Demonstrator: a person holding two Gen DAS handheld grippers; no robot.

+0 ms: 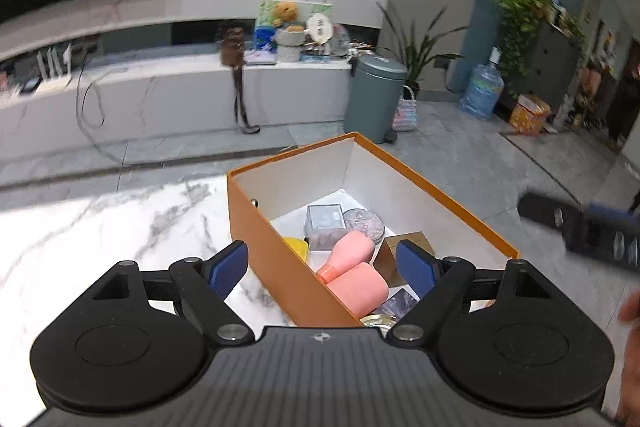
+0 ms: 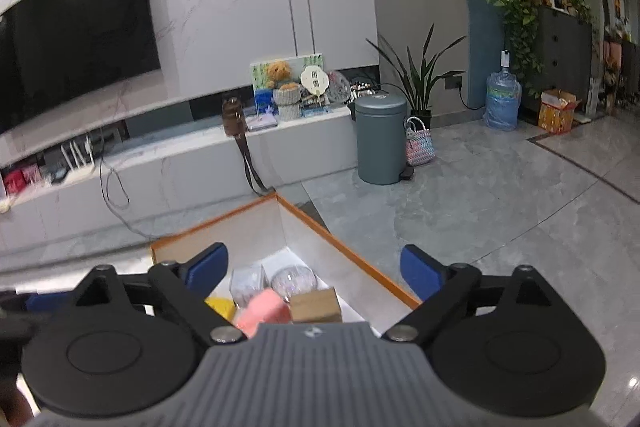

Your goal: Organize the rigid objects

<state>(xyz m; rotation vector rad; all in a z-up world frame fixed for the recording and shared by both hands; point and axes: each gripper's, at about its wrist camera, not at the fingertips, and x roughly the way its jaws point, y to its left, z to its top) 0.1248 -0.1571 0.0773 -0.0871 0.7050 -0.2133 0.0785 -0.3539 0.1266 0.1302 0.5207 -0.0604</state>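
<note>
An orange box [image 1: 256, 227] with white inner walls stands on a white marble table [image 1: 100, 227]. Inside lie two pink cylinders [image 1: 352, 271], a clear square case [image 1: 325, 223], a round glittery tin [image 1: 364, 221], a yellow item [image 1: 297, 247] and a brown carton [image 1: 408, 241]. My left gripper [image 1: 322, 269] is open and empty, held above the box's near end. My right gripper [image 2: 314, 269] is open and empty, above the same box [image 2: 344, 251]; it shows blurred at the right of the left wrist view [image 1: 580, 227].
Beyond the table is grey tiled floor [image 2: 480, 207]. A grey pedal bin [image 2: 380, 139], a woven bag [image 2: 420, 143], a water jug [image 2: 502, 101] and plants stand by the wall. A low TV shelf [image 2: 160, 163] holds toys and cables.
</note>
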